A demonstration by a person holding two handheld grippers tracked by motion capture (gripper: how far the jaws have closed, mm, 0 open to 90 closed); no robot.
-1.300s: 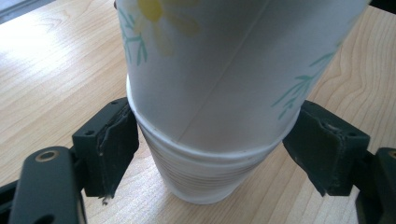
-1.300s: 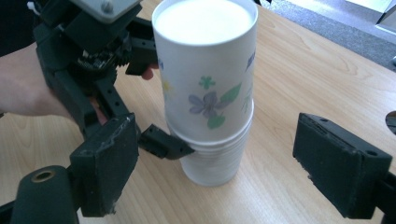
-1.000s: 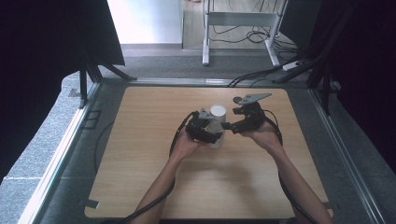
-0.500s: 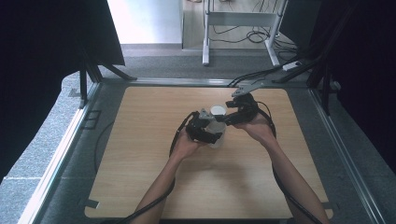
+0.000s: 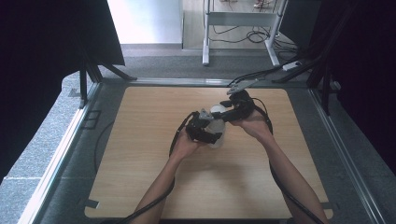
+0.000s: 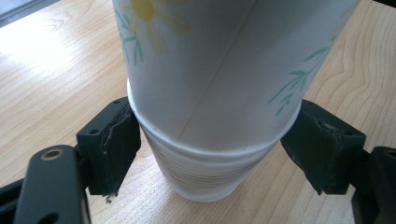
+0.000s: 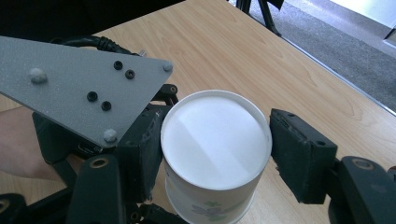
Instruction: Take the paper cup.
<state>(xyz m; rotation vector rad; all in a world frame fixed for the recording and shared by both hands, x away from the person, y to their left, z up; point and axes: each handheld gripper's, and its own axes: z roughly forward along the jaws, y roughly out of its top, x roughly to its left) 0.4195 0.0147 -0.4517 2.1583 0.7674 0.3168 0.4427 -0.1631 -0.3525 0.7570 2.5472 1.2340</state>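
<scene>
A white paper cup (image 6: 224,60) with a flower print stands closed end up (image 7: 215,135) over a second, ridged cup (image 6: 205,172) on the wooden table (image 5: 140,140). My left gripper (image 6: 210,149) is shut on the stack low down, its pads against the upper cup's rim. My right gripper (image 7: 215,158) has just been closing and now presses both pads on the top of the upper cup. In the high view the cups (image 5: 218,135) stand mid-table between the left gripper (image 5: 205,129) and the right gripper (image 5: 223,113).
The left gripper's grey plate (image 7: 79,88) lies close beside the cup top. Cables trail from both grippers over the table. Black curtains (image 5: 46,56) flank the table. A metal frame (image 5: 238,18) and floor cables lie beyond the far edge.
My right gripper has moved left from beside the cups onto the upper cup and closed on its top. The left gripper and the stack have kept still.
</scene>
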